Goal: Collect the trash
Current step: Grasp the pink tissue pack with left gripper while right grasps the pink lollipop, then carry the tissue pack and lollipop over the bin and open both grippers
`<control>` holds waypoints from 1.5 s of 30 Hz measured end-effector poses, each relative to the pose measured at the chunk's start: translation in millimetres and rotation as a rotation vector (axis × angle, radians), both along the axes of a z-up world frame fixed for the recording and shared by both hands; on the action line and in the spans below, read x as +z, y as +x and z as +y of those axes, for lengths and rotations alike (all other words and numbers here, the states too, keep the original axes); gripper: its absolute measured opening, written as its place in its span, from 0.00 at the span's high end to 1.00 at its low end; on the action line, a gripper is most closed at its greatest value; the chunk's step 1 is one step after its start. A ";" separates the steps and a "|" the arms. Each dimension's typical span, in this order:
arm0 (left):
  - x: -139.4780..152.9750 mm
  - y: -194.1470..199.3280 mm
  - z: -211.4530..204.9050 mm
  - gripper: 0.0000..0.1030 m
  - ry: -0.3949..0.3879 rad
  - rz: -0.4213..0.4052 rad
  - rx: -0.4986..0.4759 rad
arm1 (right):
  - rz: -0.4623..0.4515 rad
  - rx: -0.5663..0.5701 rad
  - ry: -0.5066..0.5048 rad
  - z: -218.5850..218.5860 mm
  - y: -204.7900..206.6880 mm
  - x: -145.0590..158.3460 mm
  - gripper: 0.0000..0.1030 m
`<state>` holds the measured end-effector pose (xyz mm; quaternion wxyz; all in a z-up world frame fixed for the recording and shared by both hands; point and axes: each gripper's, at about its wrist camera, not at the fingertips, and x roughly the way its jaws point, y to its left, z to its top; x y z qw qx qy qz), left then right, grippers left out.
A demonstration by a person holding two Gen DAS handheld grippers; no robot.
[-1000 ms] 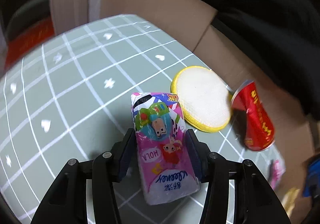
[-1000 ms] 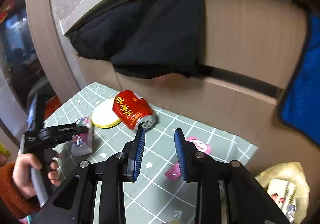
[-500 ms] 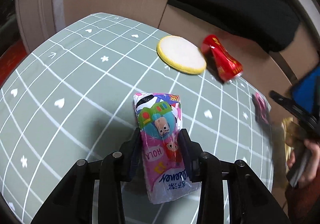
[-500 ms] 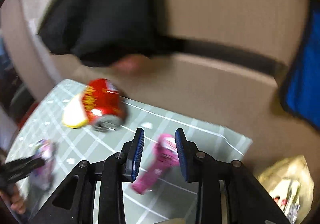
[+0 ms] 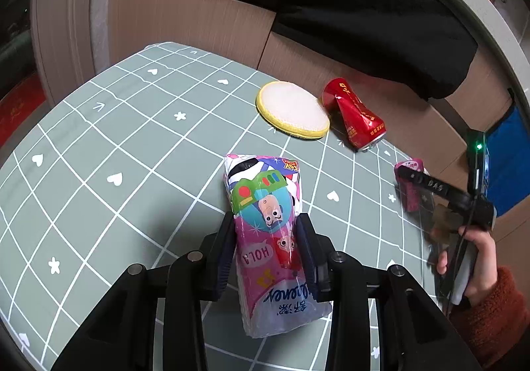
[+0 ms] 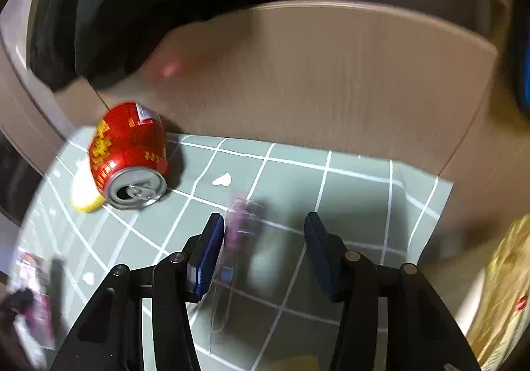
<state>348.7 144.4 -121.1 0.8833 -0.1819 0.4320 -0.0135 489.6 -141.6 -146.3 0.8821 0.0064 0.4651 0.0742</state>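
Left wrist view: left hand-held gripper [image 5: 266,258] clenched on pink cartoon-printed plastic tissue pack [image 5: 268,228], pack raised over green grid-patterned table [image 5: 116,145].
Right wrist view: right hand-held gripper [image 6: 263,245] spread wide, straddling blurred pink plastic wrapper [image 6: 243,222] lying on the table; no contact visible.
Wrapper, from the left view: pink strip near the table's right edge [image 5: 410,185], partly behind the right hand-held gripper [image 5: 427,182].
Crushed red drink can [image 5: 354,119]: on its side, far part of the table, touching or just beside round yellow-rimmed sponge pad [image 5: 293,114]; cannot tell which.
Yellow crinkled plastic bag [image 6: 500,288]: beyond the table's right edge, likely the trash destination.
Done: tissue pack grasped and lifted.
Left, by judgement: close on the wrapper, carry both pieces to the bag, then fetch the can; sponge pad possibly not trash.
Progress: early, most items still on the table.
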 end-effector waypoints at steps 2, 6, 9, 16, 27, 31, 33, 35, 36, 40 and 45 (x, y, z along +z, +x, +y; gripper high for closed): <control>-2.1 0.1 -0.6 0.64 0.001 0.007 0.002 | -0.001 0.033 -0.060 10.1 -1.9 -0.7 0.52; 0.9 -2.5 -4.9 0.65 0.010 -0.002 -0.008 | -0.029 0.070 -0.007 9.3 -15.7 7.8 0.82; 10.5 -5.9 -10.7 0.66 0.029 -0.031 -0.014 | -0.107 0.106 0.006 6.6 -35.8 31.7 0.87; 60.3 -17.9 -38.9 0.67 0.088 -0.155 -0.042 | -0.203 0.204 0.036 11.2 -79.1 90.5 0.87; 157.0 -40.5 -100.9 0.67 0.228 -0.385 -0.100 | -0.415 0.283 0.051 -3.7 -144.1 183.8 0.87; 179.7 -50.6 -126.0 0.67 0.244 -0.442 -0.134 | -0.479 0.275 0.038 -19.7 -162.8 207.6 0.87; 187.5 -54.7 -139.1 0.67 0.248 -0.460 -0.149 | -0.502 0.266 0.032 -30.5 -172.0 214.4 0.87; 193.8 -57.8 -154.9 0.67 0.251 -0.478 -0.173 | -0.521 0.247 0.029 -43.5 -180.5 220.6 0.87; 196.8 -60.1 -162.0 0.67 0.252 -0.485 -0.184 | -0.527 0.241 0.027 -47.9 -182.6 222.6 0.87; 205.4 -65.0 -199.4 0.67 0.249 -0.512 -0.252 | -0.551 0.186 0.020 -79.3 -198.0 230.7 0.87; 210.2 -67.7 -245.3 0.67 0.230 -0.527 -0.336 | -0.573 0.110 0.003 -119.7 -214.1 236.0 0.87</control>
